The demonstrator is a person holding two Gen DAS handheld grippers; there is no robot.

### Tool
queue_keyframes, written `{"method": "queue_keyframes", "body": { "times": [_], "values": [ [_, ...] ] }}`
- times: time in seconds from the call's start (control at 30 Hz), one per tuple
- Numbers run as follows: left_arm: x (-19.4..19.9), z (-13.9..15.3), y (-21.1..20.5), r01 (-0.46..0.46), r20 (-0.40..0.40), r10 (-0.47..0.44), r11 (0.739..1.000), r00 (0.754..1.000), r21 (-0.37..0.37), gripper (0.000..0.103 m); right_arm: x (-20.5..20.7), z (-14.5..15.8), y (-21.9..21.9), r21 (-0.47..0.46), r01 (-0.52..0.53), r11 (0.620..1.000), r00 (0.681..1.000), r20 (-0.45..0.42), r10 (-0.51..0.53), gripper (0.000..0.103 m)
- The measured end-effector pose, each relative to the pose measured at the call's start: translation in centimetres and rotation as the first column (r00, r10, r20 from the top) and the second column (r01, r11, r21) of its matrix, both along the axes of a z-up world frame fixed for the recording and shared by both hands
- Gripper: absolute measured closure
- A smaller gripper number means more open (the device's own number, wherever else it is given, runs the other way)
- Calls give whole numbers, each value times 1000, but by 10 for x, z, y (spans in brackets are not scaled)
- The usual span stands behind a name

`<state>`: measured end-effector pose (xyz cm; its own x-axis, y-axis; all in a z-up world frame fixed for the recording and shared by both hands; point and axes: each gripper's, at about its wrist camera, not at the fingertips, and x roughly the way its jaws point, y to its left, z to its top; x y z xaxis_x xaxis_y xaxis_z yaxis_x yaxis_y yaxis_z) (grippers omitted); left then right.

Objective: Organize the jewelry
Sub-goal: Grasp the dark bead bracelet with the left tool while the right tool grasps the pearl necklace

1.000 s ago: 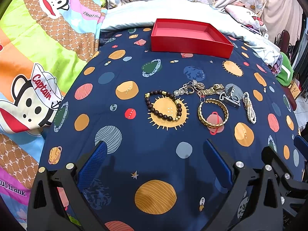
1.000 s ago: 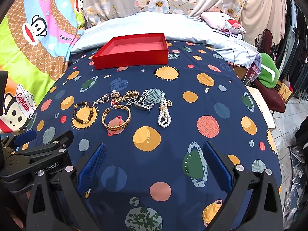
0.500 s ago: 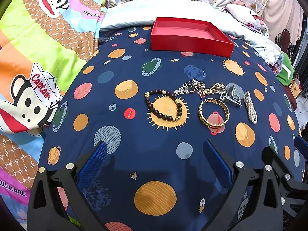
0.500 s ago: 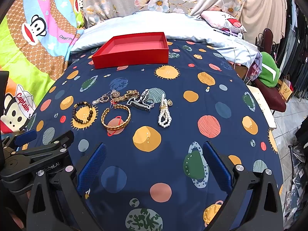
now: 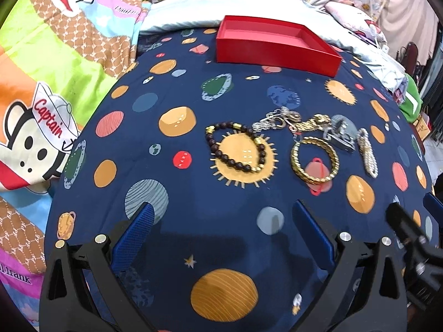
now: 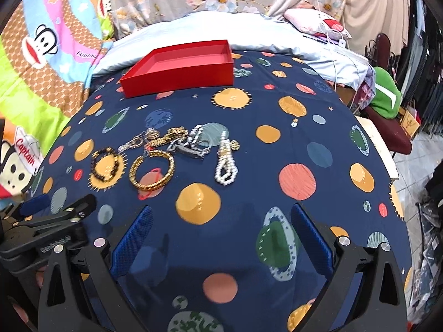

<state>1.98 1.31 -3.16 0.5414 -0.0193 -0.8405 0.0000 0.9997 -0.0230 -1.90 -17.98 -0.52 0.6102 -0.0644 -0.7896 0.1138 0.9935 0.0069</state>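
Several pieces of jewelry lie in a row on a navy planet-print cloth: a dark bead bracelet [image 5: 235,149] [image 6: 107,163], a gold bangle [image 5: 314,159] [image 6: 151,170], a silver chain [image 5: 277,120], a gold chain [image 6: 169,136], a silver watch [image 6: 191,145] and a pearl bracelet [image 5: 366,152] [image 6: 226,163]. An empty red tray [image 5: 274,44] [image 6: 180,67] stands behind them. My left gripper [image 5: 224,235] is open, short of the bead bracelet. My right gripper [image 6: 221,238] is open, short of the pearl bracelet.
A cartoon monkey blanket [image 5: 49,88] lies to the left. A pale blue quilt [image 6: 210,25] and pillows are behind the tray. A green item on a dark red chair [image 6: 387,102] stands beyond the cloth's right edge.
Both grippers have crept slightly forward toward the jewelry. The jewelry and tray have not moved.
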Motion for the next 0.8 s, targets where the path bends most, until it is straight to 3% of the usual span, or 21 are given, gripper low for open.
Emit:
{"method": "queue_keyframes", "body": {
  "times": [0.1, 0.3, 0.5, 0.57, 0.73, 0.8],
  "values": [
    [9, -3, 7, -28, -5, 28, 1000, 1000, -13, 6, 10, -5, -8, 1, 15, 1000, 1000, -2, -15, 9],
    [28, -10, 13, -61, -16, 61, 998, 998, -8, 6, 39, -20, -21, 43, 27, 999, 999, -34, -26, 31],
    [47, -20, 14, -72, -29, 71, 997, 997, -7, 6, 67, -32, -23, 57, 22, 998, 998, -53, -19, 43],
    [53, -23, 14, -70, -36, 70, 997, 997, -13, 6, 75, -37, -23, 63, 18, 998, 998, -64, -14, 52],
    [64, -26, 12, -65, -41, 64, 998, 997, -21, 6, 86, -40, -20, 27, 9, 1000, 998, -54, -8, 59],
    [66, -26, 11, -59, -40, 59, 998, 997, -17, 6, 88, -41, -20, 15, 4, 1000, 999, -51, -3, 68]
  ]
}}
